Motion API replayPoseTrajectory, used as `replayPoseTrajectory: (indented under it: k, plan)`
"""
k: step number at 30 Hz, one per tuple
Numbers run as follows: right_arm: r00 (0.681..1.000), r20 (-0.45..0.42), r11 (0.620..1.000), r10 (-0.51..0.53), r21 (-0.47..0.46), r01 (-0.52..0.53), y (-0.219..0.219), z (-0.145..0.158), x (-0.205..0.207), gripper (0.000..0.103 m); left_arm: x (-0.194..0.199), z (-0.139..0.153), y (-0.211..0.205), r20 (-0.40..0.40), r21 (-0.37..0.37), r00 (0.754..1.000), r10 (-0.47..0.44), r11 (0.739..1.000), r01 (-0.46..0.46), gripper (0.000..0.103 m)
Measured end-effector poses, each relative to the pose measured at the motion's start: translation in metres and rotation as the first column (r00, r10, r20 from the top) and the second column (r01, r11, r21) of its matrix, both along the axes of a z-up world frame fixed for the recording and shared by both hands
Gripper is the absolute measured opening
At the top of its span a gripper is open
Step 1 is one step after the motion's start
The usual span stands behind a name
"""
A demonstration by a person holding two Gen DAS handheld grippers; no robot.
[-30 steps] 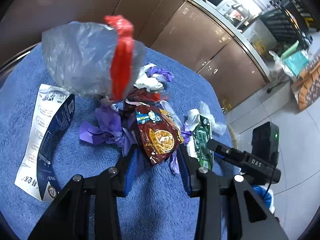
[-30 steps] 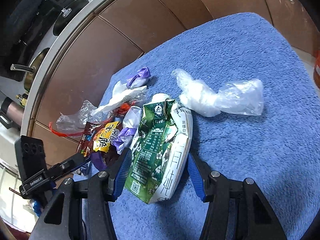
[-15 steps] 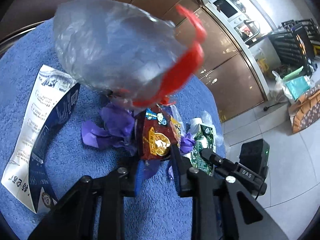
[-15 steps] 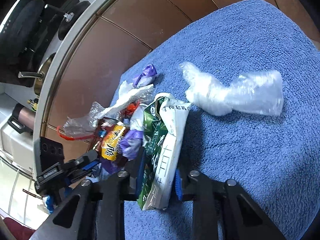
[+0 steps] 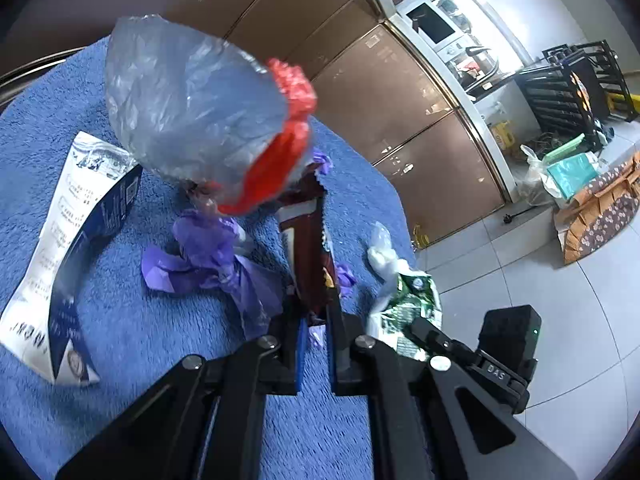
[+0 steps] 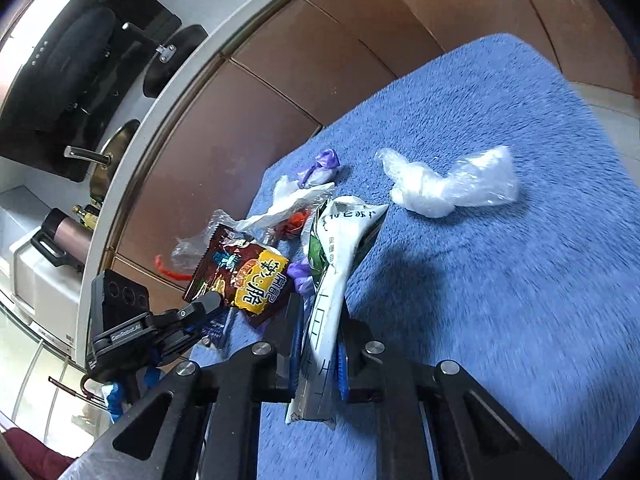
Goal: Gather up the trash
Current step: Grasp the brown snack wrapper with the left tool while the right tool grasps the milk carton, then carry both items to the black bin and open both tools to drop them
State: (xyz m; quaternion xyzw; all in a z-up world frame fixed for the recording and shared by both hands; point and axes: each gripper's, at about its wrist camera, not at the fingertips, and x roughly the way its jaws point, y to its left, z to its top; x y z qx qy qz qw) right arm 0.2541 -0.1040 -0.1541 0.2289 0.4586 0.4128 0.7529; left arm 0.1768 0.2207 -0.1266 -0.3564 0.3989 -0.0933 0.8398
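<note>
Trash lies on a blue towel point(image 6: 520, 280). My left gripper point(image 5: 314, 308) is closing, and its pads press on the lower end of a dark red snack wrapper point(image 5: 306, 248), which stands up edge-on between them. A clear plastic bag with a red band point(image 5: 192, 120) rises above the pile, with purple gloves point(image 5: 216, 256) beneath it. The jaws of my right gripper point(image 6: 320, 304) are closing too, pinching a squashed green and white carton point(image 6: 340, 248). In the right wrist view the snack wrapper point(image 6: 248, 276) sits just left of the carton.
A flattened white and blue carton point(image 5: 68, 248) lies at the left of the towel. A crumpled clear bag point(image 6: 448, 184) and a purple glove point(image 6: 320, 164) lie farther back. Brown cabinets point(image 5: 400, 100) stand behind; tiled floor point(image 5: 540, 280) drops off at the right.
Both grippers went from wide apart to closed: the left onto the snack wrapper, the right onto the carton, now squeezed narrow. The right gripper lifted a little with the carton.
</note>
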Motion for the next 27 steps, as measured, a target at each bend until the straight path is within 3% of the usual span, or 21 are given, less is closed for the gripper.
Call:
replayPoseTrajectory:
  k: [11, 18, 23, 27]
  plan:
    - [0.995, 0.079, 0.998, -0.065, 0.022, 0.064, -0.032, 0.040, -0.051, 0.013, -0.045, 0.044, -0.017, 0.091, 0.031, 0.995, -0.030, 0.999, 0.027, 0.006]
    - [0.978, 0.163, 0.990, -0.132, 0.063, 0.124, -0.060, 0.073, -0.085, 0.013, -0.074, 0.084, -0.042, 0.165, 0.091, 0.983, -0.083, 0.993, 0.069, 0.006]
    - [0.951, 0.221, 0.976, -0.217, 0.086, 0.202, -0.102, 0.090, -0.104, 0.013, -0.079, 0.108, -0.072, 0.196, 0.144, 0.968, -0.154, 0.981, 0.127, 0.006]
    - [0.908, 0.257, 0.944, -0.331, 0.088, 0.319, -0.152, 0.100, -0.113, 0.013, -0.069, 0.121, -0.120, 0.199, 0.181, 0.951, -0.235, 0.963, 0.200, 0.006]
